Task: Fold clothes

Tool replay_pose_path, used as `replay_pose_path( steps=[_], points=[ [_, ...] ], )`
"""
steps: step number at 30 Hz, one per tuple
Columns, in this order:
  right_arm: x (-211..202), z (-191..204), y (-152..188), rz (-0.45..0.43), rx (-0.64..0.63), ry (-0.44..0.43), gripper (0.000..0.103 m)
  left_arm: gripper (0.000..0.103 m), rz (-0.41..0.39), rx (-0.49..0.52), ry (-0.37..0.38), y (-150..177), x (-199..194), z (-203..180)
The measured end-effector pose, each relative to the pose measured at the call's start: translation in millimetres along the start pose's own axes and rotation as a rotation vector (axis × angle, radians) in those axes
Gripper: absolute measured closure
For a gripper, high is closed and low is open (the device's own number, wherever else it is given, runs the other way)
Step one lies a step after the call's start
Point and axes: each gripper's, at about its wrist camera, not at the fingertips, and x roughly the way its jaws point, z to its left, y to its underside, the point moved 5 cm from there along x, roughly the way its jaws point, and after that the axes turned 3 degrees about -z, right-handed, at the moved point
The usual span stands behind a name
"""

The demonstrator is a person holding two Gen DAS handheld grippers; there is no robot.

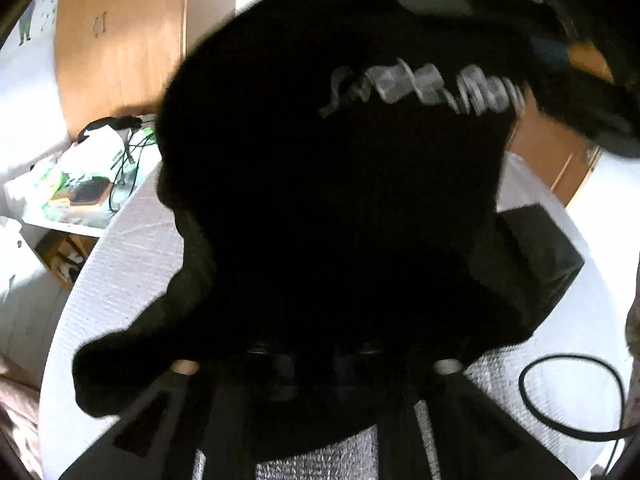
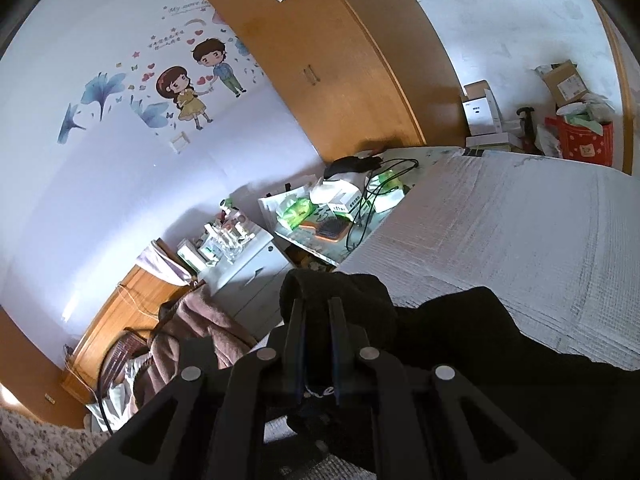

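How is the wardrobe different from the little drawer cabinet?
The wardrobe is orange wood; the cabinet is white. The wardrobe stands tall with a bare front; the cabinet is low, with bottles crowded on top. Both stand against the wall.

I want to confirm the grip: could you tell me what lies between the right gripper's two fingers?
A bunched fold of the black garment sits between the right gripper fingers, pinched there; the right wrist view shows it.

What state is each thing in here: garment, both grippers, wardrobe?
Black garment: lifted, bunched, hanging over the white bed cover.
Left gripper: shut, buried in the garment.
Right gripper: shut on a fold of garment.
Wooden wardrobe: doors closed.
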Motion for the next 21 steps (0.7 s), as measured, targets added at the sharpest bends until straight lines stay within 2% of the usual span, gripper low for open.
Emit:
replay_pose_path(
  steps=[2, 6, 10, 13, 15, 21],
  points=[
    [-1, -6, 5, 0.017, 0.001, 0.009, 0.09, 0.103, -0.029, -0.031, 0.046, -8, -6, 0],
    [-6, -21, 15, 0.028, 0.01, 0.042, 0.089, 0.103, -0.079, -0.09, 0.125, -24, -18, -2],
    [-11, -35, 11, -0.012, 0.073, 0.046, 0.09, 0.103, -0.048, -0.088, 0.156, -22, -18, -1],
    [-7, -40, 6, -0.019, 0.112, 0.022, 0.09, 0.095, -0.025, -0.017, 0.156, -11, -16, -14],
    [-3, -39, 5, -0.019, 0.105, 0.032, 0.09, 0.075, -0.02, 0.009, 0.148, -6, -17, -18],
    [4, -59, 2, -0.028, 0.129, 0.111, 0.09, 0.072, 0.037, 0.061, 0.1, 8, -3, -32]
  ],
)
